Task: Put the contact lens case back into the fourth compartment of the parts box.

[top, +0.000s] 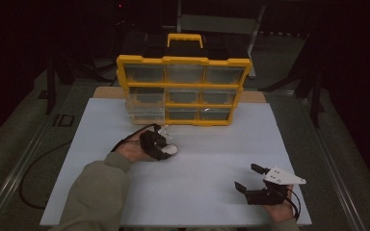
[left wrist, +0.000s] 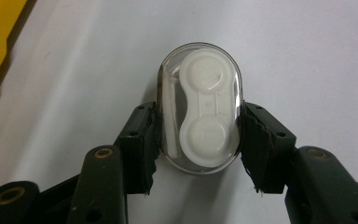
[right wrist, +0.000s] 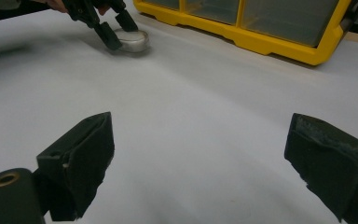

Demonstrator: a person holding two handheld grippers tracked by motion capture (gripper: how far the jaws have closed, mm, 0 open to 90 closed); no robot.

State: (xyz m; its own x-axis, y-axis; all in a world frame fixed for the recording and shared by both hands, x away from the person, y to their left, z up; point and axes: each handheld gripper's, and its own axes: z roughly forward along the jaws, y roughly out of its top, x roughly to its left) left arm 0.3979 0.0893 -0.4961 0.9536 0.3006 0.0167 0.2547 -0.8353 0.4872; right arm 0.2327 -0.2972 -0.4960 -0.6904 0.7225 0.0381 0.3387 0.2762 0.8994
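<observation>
Left gripper clamps a clear oval case at frame centre on the white bench — yellow organizer just above it. Right gripper, jaws spread wide, lower right — bare sheet around.

Yellow drawer organizer upright at the far edge of white board.
</observation>
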